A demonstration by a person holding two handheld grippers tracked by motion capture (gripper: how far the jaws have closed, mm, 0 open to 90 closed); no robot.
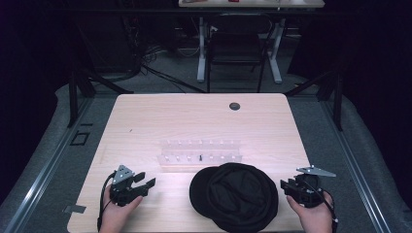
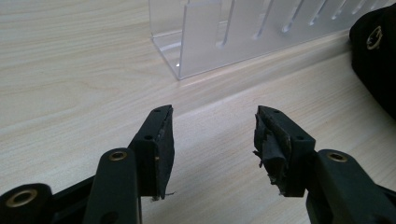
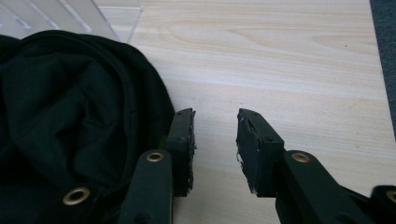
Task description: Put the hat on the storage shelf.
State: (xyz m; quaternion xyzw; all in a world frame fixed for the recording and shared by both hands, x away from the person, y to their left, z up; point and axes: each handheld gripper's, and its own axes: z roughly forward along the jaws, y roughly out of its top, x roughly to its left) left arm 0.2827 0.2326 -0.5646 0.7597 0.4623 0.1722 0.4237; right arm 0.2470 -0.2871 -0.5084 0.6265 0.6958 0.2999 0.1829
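At the near edge of the wooden table (image 1: 145,116), the left gripper (image 1: 144,185) is being held in a hand (image 1: 115,216) at the left of the high view; its jaws are being kept wide apart over bare wood, with nothing between them. The right gripper (image 1: 284,185) is being held at the near right, with its jaws parted and nothing being clamped between them; one jaw is being positioned just beside the edge of the black cap (image 1: 234,195), though whether contact is being made cannot be told. The black cap is lying at the near centre of the table, between the two grippers; its dark fabric (image 3: 70,116) is being shown folded in the right gripper view. Just beyond the cap, a clear slotted rack (image 1: 200,150) is standing on the table; its near corner (image 2: 187,42) is being shown ahead of the left jaws. Farther off, a small dark round disc (image 1: 234,106) is lying near the far edge; beyond the table, a chair (image 1: 236,48) is standing.
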